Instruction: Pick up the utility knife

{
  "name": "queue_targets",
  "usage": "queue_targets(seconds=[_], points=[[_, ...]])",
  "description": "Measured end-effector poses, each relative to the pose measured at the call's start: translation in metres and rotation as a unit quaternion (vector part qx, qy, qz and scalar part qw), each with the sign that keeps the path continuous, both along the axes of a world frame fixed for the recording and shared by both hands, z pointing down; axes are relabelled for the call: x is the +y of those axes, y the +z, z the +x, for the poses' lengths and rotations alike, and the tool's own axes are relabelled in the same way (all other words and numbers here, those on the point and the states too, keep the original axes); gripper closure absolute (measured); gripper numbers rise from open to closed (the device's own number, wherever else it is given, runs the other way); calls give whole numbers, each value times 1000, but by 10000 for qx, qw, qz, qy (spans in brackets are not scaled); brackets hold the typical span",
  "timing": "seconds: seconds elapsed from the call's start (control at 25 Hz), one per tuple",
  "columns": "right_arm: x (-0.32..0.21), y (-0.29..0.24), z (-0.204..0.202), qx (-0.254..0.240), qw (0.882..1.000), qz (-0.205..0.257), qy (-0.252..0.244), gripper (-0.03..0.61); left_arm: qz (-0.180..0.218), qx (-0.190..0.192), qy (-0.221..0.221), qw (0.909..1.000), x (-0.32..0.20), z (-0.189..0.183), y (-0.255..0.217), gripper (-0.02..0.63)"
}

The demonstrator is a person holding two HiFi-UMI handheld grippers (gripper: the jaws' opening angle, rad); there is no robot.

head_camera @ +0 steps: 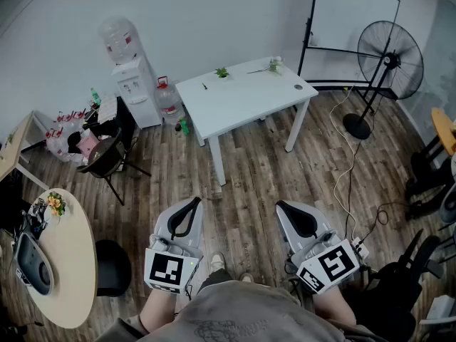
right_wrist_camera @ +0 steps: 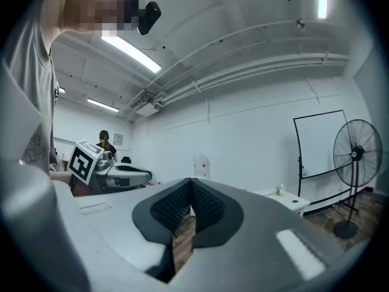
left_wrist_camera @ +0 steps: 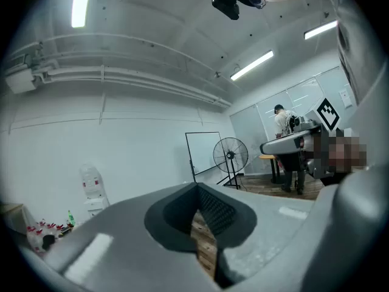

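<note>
A white table [head_camera: 242, 102] stands across the wood floor ahead of me. On its far left part lies a small dark object [head_camera: 204, 86], too small to tell as the utility knife. My left gripper [head_camera: 195, 201] is held level near my body, far short of the table, jaws shut with nothing between them [left_wrist_camera: 197, 187]. My right gripper [head_camera: 281, 206] is held level beside it, also shut and empty [right_wrist_camera: 191, 181]. In the right gripper view the table [right_wrist_camera: 285, 198] shows in the distance.
On the table are two small plants [head_camera: 222, 72] [head_camera: 274, 65] and a dark disc [head_camera: 298, 87]. A water dispenser [head_camera: 134, 84] and a black chair [head_camera: 107, 159] are to the left, a round table [head_camera: 68, 255] at near left. A standing fan [head_camera: 388, 63], whiteboard [head_camera: 353, 20] and floor cable [head_camera: 349, 166] are to the right.
</note>
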State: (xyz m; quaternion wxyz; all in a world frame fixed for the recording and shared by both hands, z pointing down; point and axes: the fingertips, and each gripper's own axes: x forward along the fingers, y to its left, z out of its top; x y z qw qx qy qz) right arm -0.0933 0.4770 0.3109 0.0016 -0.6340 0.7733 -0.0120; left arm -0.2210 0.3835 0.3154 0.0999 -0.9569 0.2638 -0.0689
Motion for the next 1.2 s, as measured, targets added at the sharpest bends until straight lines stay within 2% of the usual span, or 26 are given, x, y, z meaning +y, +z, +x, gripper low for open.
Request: queue_targets(seconds=[0.32,0.72,0.92,1.08,1.12,1.16,1.2], points=[[7,3,17,-192,9998,-53,17,549,66,-131,-64,9999,5,13,6,614],[19,9,36,-240,9996,-98,121,549,72,-185,70,9998,17,32,9,612],[28,7,45,-162,9997,-100,121,549,260,-263,124,9992,25,41,4,612],[33,5,56,-359,9981,117,486,549,280,-285,101,9992,22,38,8,613],[33,4,59,-420,9973,186,565,502,269,-277,42,9992,18,35,9,614],[32,2,62,-463,9968,223,611,396,255,-279,-26,9993,12,31,9,613],[30,1,65,-484,9965,236,641,385,234,-290,-90,9993,6,27,11,614]])
